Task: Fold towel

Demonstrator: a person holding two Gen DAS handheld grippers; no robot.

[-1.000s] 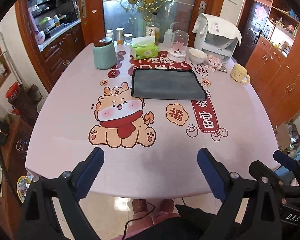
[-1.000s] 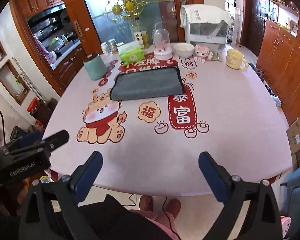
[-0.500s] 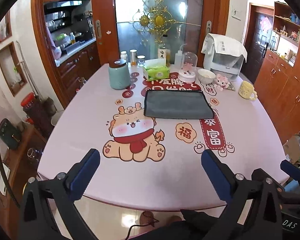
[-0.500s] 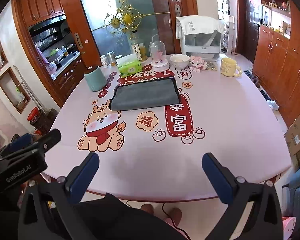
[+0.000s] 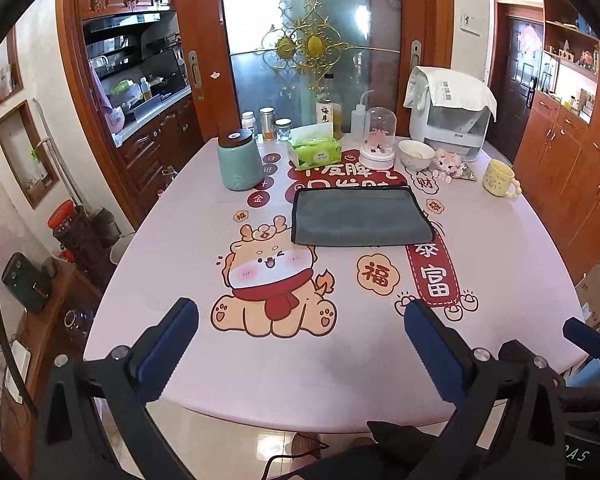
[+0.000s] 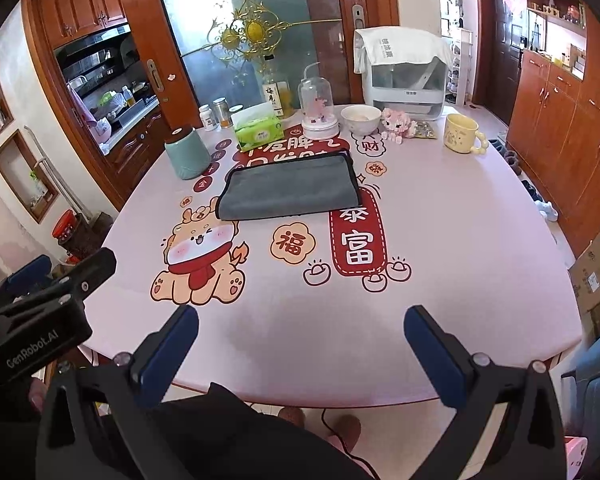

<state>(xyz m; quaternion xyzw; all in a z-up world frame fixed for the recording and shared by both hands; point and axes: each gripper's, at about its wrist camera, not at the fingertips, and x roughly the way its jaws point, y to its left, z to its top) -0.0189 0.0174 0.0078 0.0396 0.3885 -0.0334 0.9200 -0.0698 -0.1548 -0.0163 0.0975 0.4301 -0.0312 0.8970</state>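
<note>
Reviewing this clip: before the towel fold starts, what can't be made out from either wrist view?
- Grey towel: whether it is one layer or already folded; it lies flat and far off in both views.
- White bowl: contents too small to tell.
- Appliance at the back: a white cloth covers its top.
- Left tool and right tool: handles and the person's hands are cut off by the lower edge.

The near half of the desk (image 5: 340, 368) lies bare up to the towel (image 5: 360, 216), so tongs can pass there. Beyond it stand a canister (image 5: 239, 160) far left, tissue box (image 5: 314, 152), dome (image 5: 379, 140), bowl (image 5: 416, 154) and mug (image 5: 499, 178) far right.
</note>
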